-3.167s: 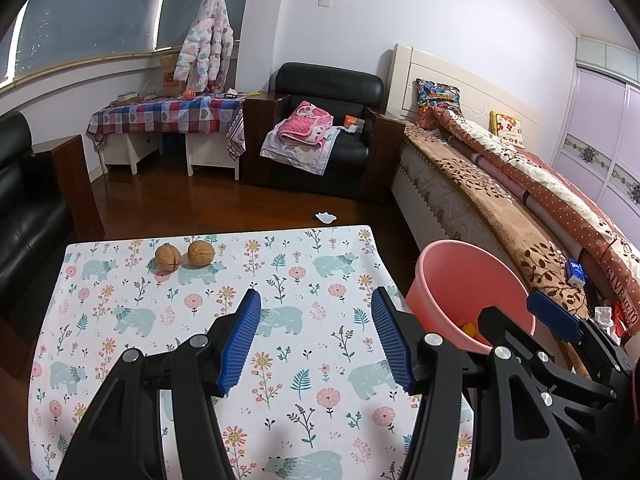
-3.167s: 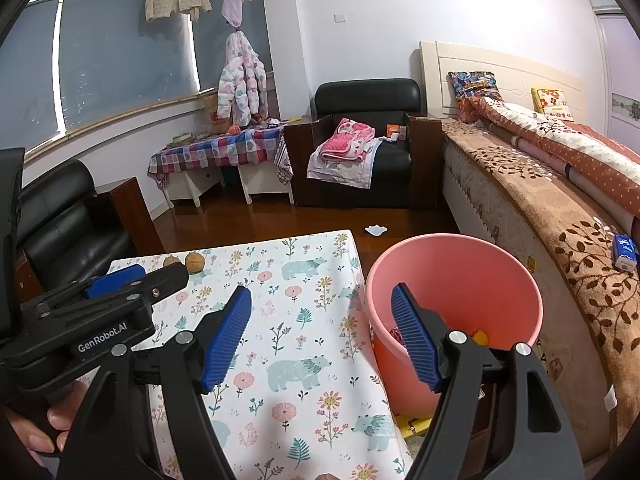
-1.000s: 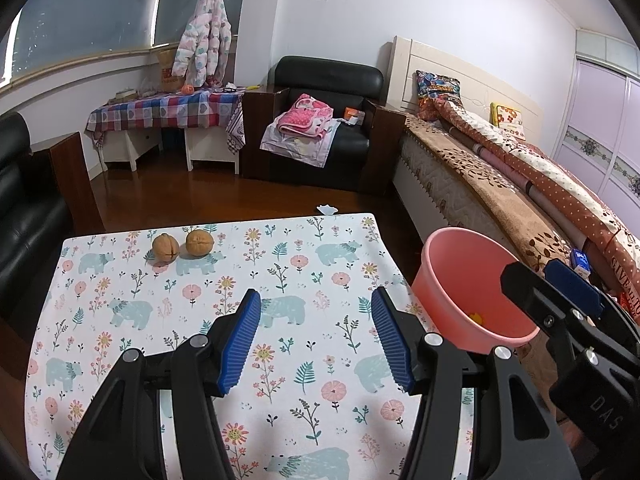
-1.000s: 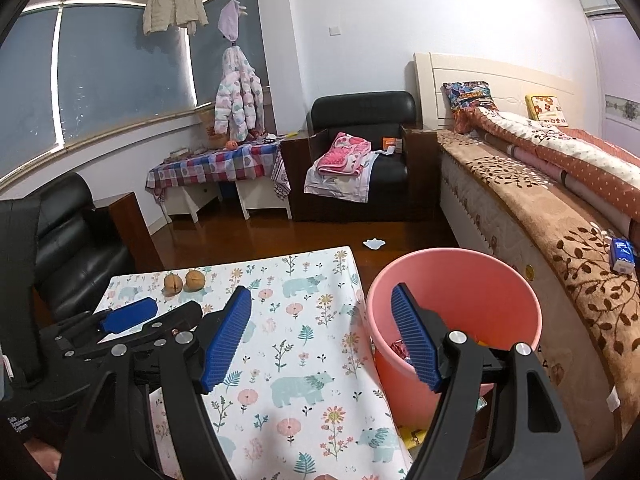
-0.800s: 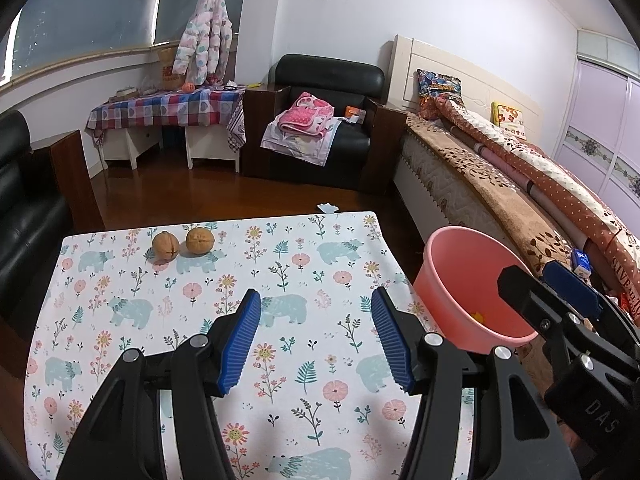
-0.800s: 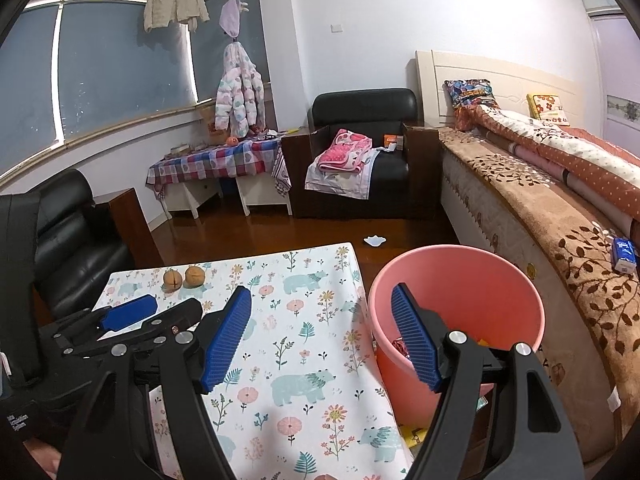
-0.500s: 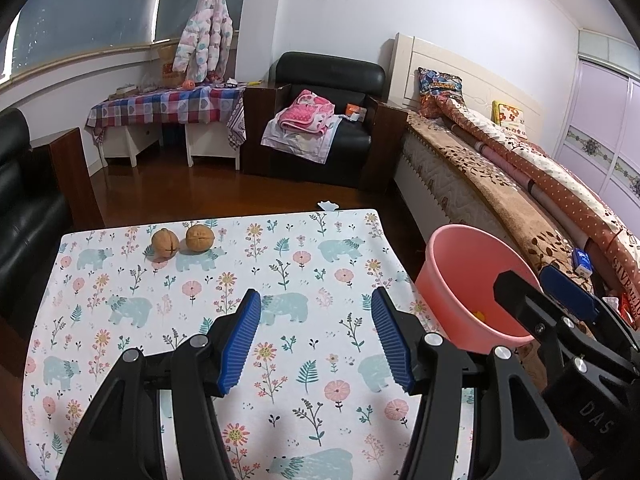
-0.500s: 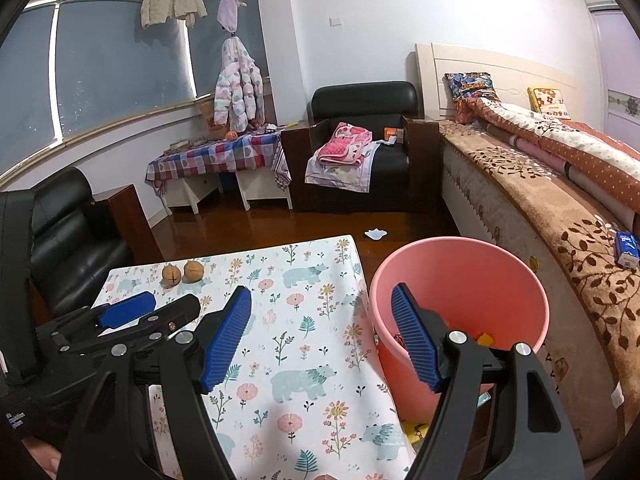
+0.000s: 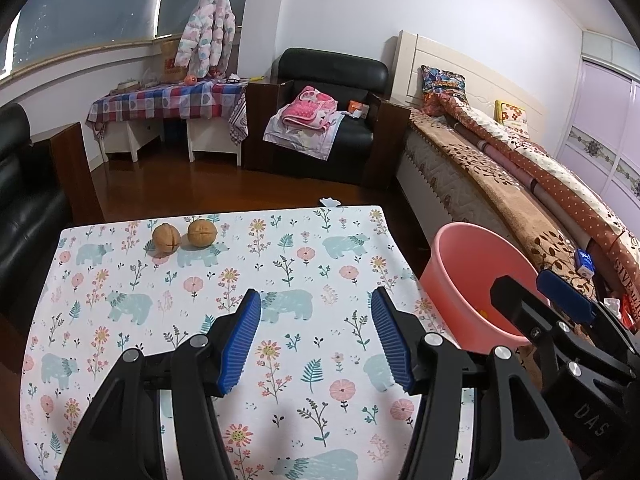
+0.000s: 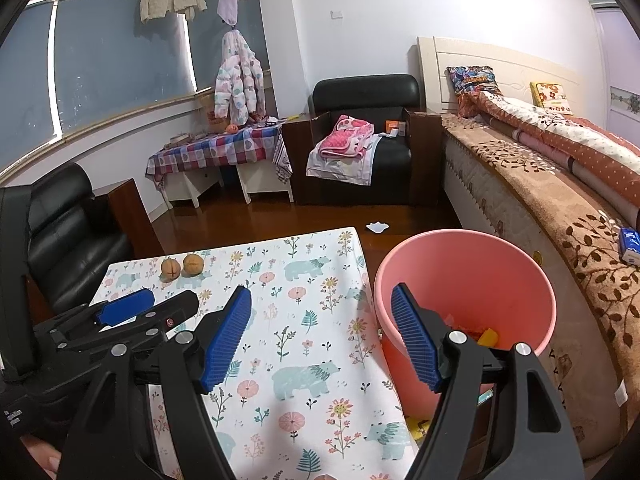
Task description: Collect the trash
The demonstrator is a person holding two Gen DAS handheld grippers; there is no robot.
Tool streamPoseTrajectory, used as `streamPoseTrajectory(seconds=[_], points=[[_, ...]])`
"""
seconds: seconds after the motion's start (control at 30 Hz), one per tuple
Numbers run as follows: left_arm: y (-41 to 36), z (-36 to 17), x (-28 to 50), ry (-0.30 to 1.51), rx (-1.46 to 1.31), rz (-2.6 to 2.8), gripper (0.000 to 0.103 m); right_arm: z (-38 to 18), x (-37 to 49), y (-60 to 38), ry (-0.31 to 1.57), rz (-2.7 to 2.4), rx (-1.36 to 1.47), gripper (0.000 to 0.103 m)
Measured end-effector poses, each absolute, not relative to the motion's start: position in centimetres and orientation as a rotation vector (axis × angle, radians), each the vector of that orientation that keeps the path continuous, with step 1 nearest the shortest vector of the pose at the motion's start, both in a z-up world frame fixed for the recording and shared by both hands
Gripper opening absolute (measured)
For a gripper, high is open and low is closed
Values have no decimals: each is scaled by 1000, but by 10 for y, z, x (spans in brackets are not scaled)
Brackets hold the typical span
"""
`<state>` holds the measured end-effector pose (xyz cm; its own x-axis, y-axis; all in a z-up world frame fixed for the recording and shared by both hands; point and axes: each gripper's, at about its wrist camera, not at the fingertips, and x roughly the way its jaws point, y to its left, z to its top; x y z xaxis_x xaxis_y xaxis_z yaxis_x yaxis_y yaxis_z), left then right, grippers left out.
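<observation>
Trash sits in the pink bucket, which stands on the floor just beside the table edge, between it and the bed. Your left gripper hangs over the floral cloth with jaws wide apart and nothing between them. Your right gripper is likewise spread and empty, straddling the bucket's near rim. Two walnuts rest at the table's far left.

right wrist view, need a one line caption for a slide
Open right gripper hovers between the floral tablecloth and a pink bucket holding trash; two walnuts sit at the far edge.
</observation>
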<state>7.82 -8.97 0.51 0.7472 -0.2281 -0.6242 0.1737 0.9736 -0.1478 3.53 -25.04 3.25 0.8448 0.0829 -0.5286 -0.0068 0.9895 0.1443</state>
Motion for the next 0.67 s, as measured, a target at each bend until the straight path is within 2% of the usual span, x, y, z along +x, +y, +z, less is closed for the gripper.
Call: streamPoseTrajectory(seconds=[0.67], points=[[-67, 3, 96, 729, -138, -168, 57, 25, 45, -238, 602, 101, 112, 73]])
